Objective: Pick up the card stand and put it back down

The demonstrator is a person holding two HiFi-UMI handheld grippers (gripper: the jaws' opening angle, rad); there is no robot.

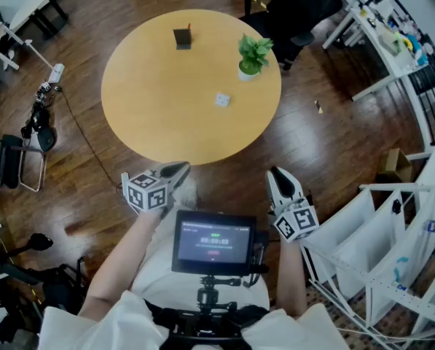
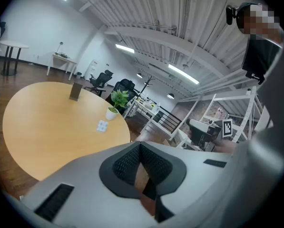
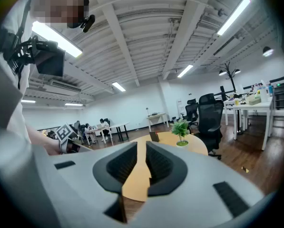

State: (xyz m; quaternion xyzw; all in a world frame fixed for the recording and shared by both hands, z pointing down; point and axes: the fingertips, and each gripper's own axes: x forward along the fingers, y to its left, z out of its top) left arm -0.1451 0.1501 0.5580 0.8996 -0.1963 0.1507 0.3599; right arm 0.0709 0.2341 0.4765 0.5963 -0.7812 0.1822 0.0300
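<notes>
Two grippers, both empty and both short of the round table (image 1: 151, 115). The pick has not begun.

Left gripper (image 1: 179, 170): held just off the near rim, nose tipped a little down. In the left gripper view its pads meet at the tips with nothing between them. Judged a rest pose, pressed together because there is nothing to carry.

Card stand (image 1: 182, 37): dark and upright, on the far part of the tabletop, well apart from both grippers. Bare wood lies all round it, so it is judged reachable from the near side without brushing anything.

Chest-mounted screen (image 1: 213, 240): sits between the person's two arms, nearer the body than the grippers.

Small white square item (image 1: 222, 100): lies flat nearer the middle of the table. What it is cannot be told.

Potted plant (image 1: 253, 55): on the far right part of the table, near the stand but apart from it. Judged the one thing to mind if the reach comes from the right.

Right gripper (image 1: 277, 175): also off the near rim, aimed toward the table. The right gripper view shows its jaws a narrow slot apart, with tabletop visible through the gap and nothing pinched. The slot looks too narrow for the stand, so it is judged to need widening first.
</notes>
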